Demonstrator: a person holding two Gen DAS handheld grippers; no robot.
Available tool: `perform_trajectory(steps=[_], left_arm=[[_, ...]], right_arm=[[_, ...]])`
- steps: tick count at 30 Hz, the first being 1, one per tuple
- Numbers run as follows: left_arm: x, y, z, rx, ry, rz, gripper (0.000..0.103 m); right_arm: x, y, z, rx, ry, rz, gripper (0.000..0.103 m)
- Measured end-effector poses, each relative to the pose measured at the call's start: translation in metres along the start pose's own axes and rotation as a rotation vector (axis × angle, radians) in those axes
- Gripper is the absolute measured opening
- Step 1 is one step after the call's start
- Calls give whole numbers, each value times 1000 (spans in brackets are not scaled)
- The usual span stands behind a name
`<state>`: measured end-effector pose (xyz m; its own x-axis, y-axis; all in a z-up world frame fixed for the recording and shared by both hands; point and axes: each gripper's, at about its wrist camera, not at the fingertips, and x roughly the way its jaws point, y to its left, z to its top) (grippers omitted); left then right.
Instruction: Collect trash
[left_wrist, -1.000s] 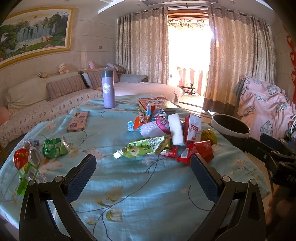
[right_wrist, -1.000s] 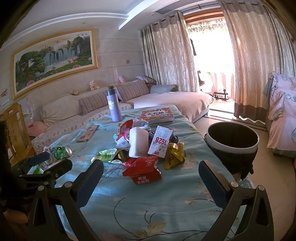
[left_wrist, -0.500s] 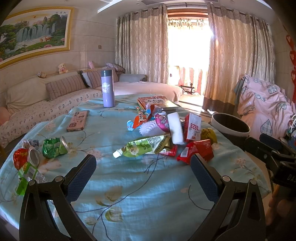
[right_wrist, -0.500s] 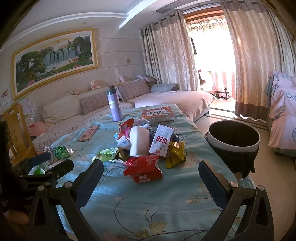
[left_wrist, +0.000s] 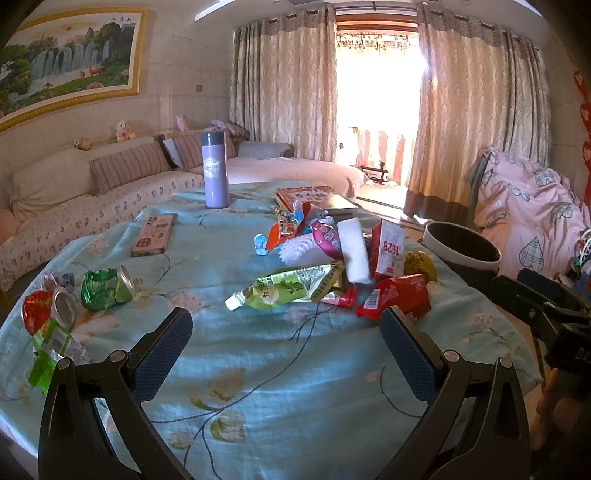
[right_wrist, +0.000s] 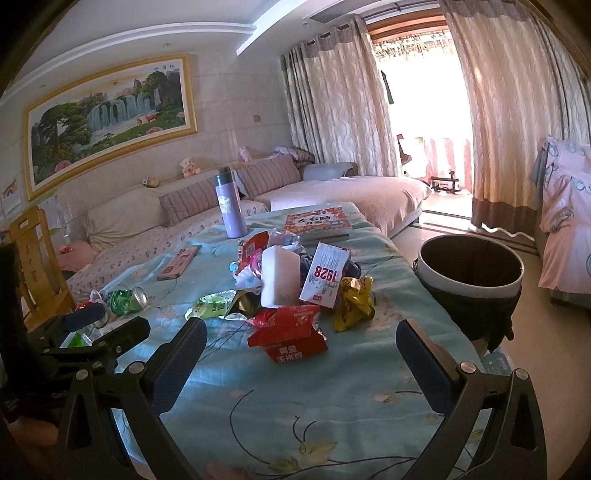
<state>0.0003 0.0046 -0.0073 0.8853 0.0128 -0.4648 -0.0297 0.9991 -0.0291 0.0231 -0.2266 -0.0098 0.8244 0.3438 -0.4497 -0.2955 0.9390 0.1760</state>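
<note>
Nearby, purple flask behind wrappers

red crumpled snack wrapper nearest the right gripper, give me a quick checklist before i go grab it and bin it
1. Right gripper open and empty: ok, jaws wide apart, nothing between them.
2. Red crumpled snack wrapper within the jaw line: ok, it lies ahead between the fingers, not yet touched.
3. Wrapper free to lift: cannot tell, its far edge meets the white foam block and the pile.
4. Round dark trash bin open and beside the table: ok, nothing covers its mouth.
5. Left gripper out of the way: ok, open and empty over the blue floral tablecloth.
6. Purple thermos bottle clear of the path: ok, upright at the far end.
</note>
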Motion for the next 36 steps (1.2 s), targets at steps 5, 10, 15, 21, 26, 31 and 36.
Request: perform_trajectory(steps=[5,10,15,21,26,31,36], left_arm=[[8,6,-1,-7,24,-4,103],[22,10,2,9,53,-6,97],[43,14,10,68,85,-41,94],[78,19,20,172,136,-75,84],[105,20,24,233,173,-102,80],[124,16,28,277,201,-133,76],[140,8,34,317,220,-167,63]], right_arm=[[7,-2,-1,3,20,0,103],[16,-6,-3,11,48,7,101],[30,-12,-3,27,87,15,92],[47,-16,-2,45,126,22,82],[62,-17,-5,56,168,28,75],[81,-19,-6,67,218,31,64],[96,-22,-7,81,260,43,53]])
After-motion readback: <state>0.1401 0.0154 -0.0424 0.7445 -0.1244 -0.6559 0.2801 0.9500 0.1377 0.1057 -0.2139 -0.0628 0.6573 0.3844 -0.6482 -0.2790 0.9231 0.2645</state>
